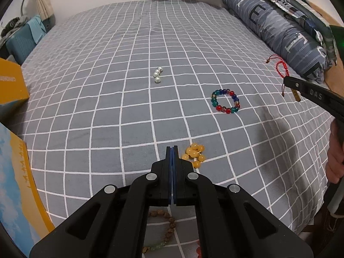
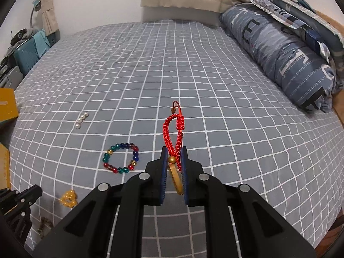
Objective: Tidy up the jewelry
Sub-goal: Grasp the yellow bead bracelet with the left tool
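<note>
My right gripper (image 2: 173,153) is shut on a red braided cord bracelet (image 2: 172,129) with a gold bead and gold ring, lifted above the bed; the same bracelet (image 1: 280,67) dangles at the right gripper's tip (image 1: 288,81) in the left wrist view. My left gripper (image 1: 172,150) is shut with nothing in it, just left of a yellow bead bracelet (image 1: 194,155) (image 2: 68,198). A multicoloured bead bracelet (image 1: 225,101) (image 2: 121,158) and a short string of pearls (image 1: 158,74) (image 2: 81,119) lie on the sheet. A brown wooden bead bracelet (image 1: 169,225) lies partly hidden under the left gripper.
A grey checked bedsheet (image 1: 107,107) (image 2: 215,86) covers the bed. A rolled blue duvet (image 1: 279,28) (image 2: 283,56) lies along the right side. Yellow boxes (image 1: 11,83) (image 1: 19,182) stand at the left edge. A person's hand (image 1: 335,157) holds the right gripper.
</note>
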Available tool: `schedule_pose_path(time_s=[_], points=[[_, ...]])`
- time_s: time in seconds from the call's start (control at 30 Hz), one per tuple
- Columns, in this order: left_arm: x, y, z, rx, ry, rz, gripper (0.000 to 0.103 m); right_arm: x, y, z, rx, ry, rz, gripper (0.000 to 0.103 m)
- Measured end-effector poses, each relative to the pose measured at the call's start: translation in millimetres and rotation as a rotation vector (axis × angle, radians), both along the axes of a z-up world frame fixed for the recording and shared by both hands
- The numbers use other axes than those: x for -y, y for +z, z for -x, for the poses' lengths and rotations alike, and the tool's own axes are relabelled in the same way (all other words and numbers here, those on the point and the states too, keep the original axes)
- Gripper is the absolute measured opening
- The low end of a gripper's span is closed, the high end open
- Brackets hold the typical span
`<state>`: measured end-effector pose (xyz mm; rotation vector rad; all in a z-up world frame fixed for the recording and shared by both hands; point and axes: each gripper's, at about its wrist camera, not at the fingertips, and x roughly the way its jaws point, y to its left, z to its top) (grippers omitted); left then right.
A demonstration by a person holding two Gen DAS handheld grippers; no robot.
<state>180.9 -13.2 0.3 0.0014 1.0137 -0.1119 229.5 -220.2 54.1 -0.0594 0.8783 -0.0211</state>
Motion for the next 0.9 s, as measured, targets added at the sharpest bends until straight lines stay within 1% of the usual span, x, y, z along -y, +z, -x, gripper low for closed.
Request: schedule_pose_path(time_s=[0.1,0.13,0.17,0.2,0.27,0.3,0.33,0.37,0.43,0.6,0.7,0.77,0.8,0.83,0.87,0.9], points=[[2.8,-3.6,-2.4,-0.006,-0.002,0.001,0.0,-3.7,0.5,6.1,0.006,0.01,0.013,0.011],[4.1,-6.5,-3.4,-0.011,-0.001,0.005,0.004,-4.1,-0.2,7.0,0.005,0.012,0.013,0.011],[3.9,-9.1,-4.5,-0.014,0.0,0.011,0.004,-4.1,-1.1,7.2,0.003,0.014,0.011,0.011],[5.4,-13.4,-6.3,-0.019,0.005,0.013,0.006,-4.2,-2.3,7.8,0.001,0.015,0.01,0.011],[7.1,-18.4,-8.3,-0.021,0.007,0.003,0.015,-4.1,-5.7,8.5,-0.006,0.015,0.012,0.011],[8.7,-20.9,-8.6,-0.018,0.006,0.005,0.025,-3.6,-7.8,8.5,-0.01,0.016,0.012,0.011],[10.2,-22.7,-8.8,-0.016,0.007,0.002,0.031,-2.8,-9.9,8.5,-0.015,0.016,0.015,0.011],[11.5,-24.0,-8.8,-0.012,0.008,0.0,0.033,-2.5,-11.7,8.7,-0.016,0.015,0.016,0.011],[15.1,-26.7,-8.6,-0.006,0.003,0.002,0.046,0.2,-14.6,8.4,-0.023,0.011,0.012,0.011],[22.5,-34.1,-10.2,-0.007,-0.013,-0.006,0.053,2.5,-18.5,10.1,-0.029,0.011,0.01,0.011],[27.1,-40.4,-13.8,-0.024,-0.017,-0.02,0.053,1.8,-18.5,10.8,-0.029,0.013,0.009,0.011],[27.1,-43.6,-15.5,-0.033,-0.014,-0.018,0.052,1.0,-17.9,10.8,-0.028,0.015,0.01,0.011],[26.6,-46.6,-16.7,-0.045,-0.01,-0.016,0.048,0.7,-17.7,10.9,-0.027,0.015,0.011,0.011],[25.6,-49.8,-17.9,-0.058,-0.007,-0.011,0.04,0.3,-17.6,10.9,-0.028,0.015,0.01,0.011],[24.9,-51.2,-18.2,-0.063,-0.005,-0.013,0.038,-0.4,-17.5,11.1,-0.027,0.016,0.01,0.011],[23.7,-52.5,-18.4,-0.063,0.0,-0.017,0.032,-0.8,-17.3,11.3,-0.025,0.016,0.01,0.011]])
